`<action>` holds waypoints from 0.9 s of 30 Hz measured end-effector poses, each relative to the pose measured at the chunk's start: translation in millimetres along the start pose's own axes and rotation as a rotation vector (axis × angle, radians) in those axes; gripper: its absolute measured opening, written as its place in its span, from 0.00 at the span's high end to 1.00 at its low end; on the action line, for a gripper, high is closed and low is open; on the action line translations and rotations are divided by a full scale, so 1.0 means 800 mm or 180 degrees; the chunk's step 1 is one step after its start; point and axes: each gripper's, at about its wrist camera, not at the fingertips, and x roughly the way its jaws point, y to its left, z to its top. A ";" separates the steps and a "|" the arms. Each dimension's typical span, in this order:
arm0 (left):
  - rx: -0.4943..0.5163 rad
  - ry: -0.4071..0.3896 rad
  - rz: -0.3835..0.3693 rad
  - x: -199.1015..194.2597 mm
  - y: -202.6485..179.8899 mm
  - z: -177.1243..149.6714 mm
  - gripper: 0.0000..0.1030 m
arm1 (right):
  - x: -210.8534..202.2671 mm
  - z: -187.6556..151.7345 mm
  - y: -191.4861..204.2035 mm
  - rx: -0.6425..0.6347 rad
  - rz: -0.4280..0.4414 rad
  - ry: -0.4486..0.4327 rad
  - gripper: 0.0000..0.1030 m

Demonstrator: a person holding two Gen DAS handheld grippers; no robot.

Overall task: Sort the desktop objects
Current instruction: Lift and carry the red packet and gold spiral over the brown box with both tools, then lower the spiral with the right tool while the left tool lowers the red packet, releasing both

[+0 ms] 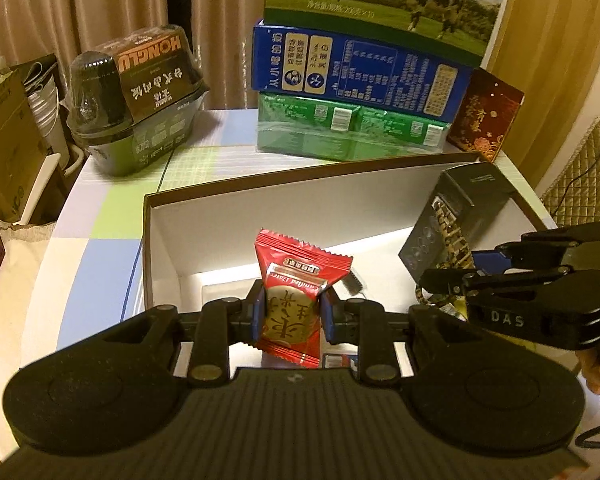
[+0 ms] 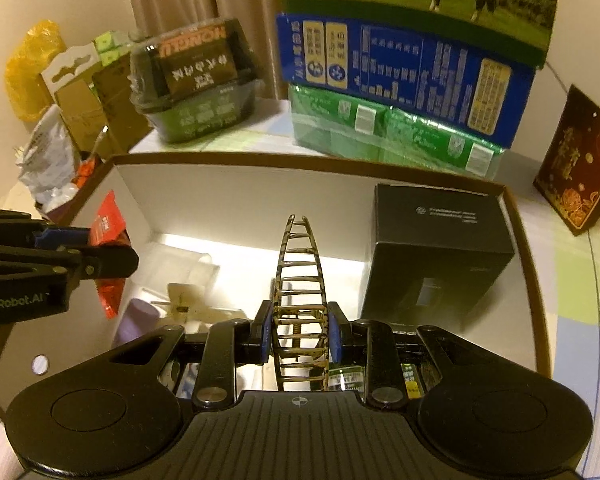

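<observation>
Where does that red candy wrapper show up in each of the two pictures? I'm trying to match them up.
Left wrist view: the red candy wrapper sits low in the centre, pinched upright in the left claw, over the open box.
Right wrist view: the same wrapper is at the left edge, seen edge-on, partly behind the left claw's arm.
Shared landmark: the black carton standing inside the open box.
</observation>
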 end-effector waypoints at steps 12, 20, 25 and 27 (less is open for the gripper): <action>-0.0003 0.0125 -0.0037 0.029 0.012 0.001 0.78 | 0.034 0.005 -0.008 0.0092 -0.0122 0.0152 0.76; -0.0008 0.0135 -0.0063 0.030 0.012 0.000 0.78 | 0.018 0.003 -0.013 0.0120 -0.0012 0.0050 0.48; 0.0008 0.0140 -0.0089 0.024 0.009 -0.003 0.78 | 0.004 -0.008 -0.015 0.0104 0.0054 0.0077 0.33; 0.0033 0.0149 -0.0093 0.020 0.007 -0.006 0.78 | -0.003 -0.011 -0.017 0.0117 0.0075 0.0077 0.31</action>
